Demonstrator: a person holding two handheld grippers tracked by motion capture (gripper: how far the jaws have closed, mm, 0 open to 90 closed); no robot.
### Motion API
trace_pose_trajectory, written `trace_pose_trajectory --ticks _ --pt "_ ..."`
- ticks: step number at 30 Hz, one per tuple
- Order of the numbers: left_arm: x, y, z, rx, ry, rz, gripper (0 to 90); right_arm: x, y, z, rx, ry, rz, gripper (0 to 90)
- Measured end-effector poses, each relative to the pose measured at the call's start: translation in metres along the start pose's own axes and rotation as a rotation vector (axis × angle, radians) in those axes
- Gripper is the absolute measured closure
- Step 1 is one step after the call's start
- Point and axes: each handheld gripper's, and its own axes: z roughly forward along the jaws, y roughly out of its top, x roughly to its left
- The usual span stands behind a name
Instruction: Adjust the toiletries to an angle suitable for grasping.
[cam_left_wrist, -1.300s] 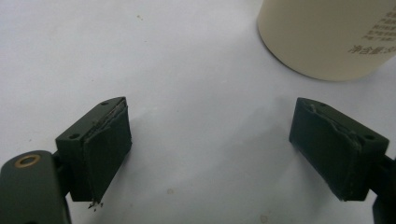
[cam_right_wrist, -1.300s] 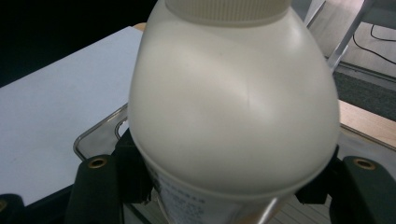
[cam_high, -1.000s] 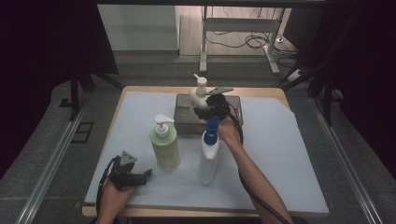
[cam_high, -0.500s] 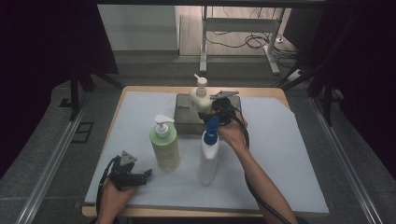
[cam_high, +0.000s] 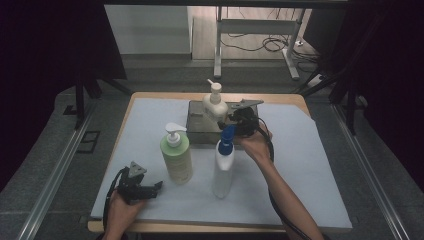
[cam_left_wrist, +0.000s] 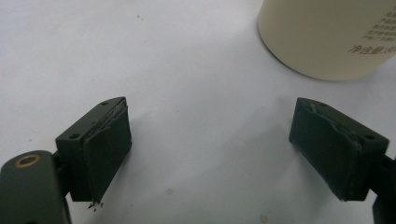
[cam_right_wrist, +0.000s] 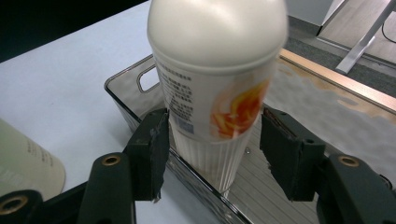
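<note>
A cream pump bottle (cam_high: 215, 106) (cam_right_wrist: 215, 84) stands at the near edge of a dark tray (cam_high: 196, 131) (cam_right_wrist: 130, 88) at the back of the white mat. My right gripper (cam_high: 235, 119) (cam_right_wrist: 212, 140) reaches it from the right. Its jaws have just been closing on the bottle's lower body, and both pads (cam_right_wrist: 154, 149) now touch its sides. My left gripper (cam_high: 152, 189) (cam_left_wrist: 210, 154) rests low at the mat's front left, open with bare mat between its pads. A pale green pump bottle (cam_high: 176, 156) (cam_left_wrist: 327, 37) stands just beyond it.
A white bottle with a blue cap (cam_high: 223, 165) stands mid-mat, right in front of my right hand. A pale bottle's side (cam_right_wrist: 25, 163) shows at the lower left of the right gripper view. The table's wooden edge (cam_high: 280, 97) runs behind the tray.
My right hand has shifted slightly beside the tray, staying at the cream bottle. The left hand and the other bottles have kept still.
</note>
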Motion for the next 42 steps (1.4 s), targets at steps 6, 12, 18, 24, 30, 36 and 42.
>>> trace_pose_trajectory --ticks 6,12,18,24,30,36,42 --pt "0.000 0.000 0.000 0.000 0.000 0.000 12.6 -0.009 -0.004 -0.008 -0.001 -0.015 0.025 44.6" --pt "0.000 0.000 0.000 0.000 0.000 0.000 12.6 -0.020 -0.007 -0.009 -0.002 -0.044 0.055 55.9" --pt "0.000 0.000 0.000 0.000 0.000 0.000 12.6 -0.029 -0.011 -0.001 0.013 -0.055 0.074 70.8" --pt "0.000 0.000 0.000 0.000 0.000 0.000 12.6 -0.030 -0.014 0.012 0.038 -0.056 0.081 82.7" --pt "0.000 0.000 0.000 0.000 0.000 0.000 12.6 -0.030 -0.014 0.027 0.049 -0.066 0.091 86.1" --pt "0.000 0.000 0.000 0.000 0.000 0.000 12.6 -0.029 -0.014 0.037 0.053 -0.048 0.121 87.8" --pt "0.000 0.000 0.000 0.000 0.000 0.000 12.6 -0.028 -0.015 0.040 0.064 -0.031 0.132 88.8"
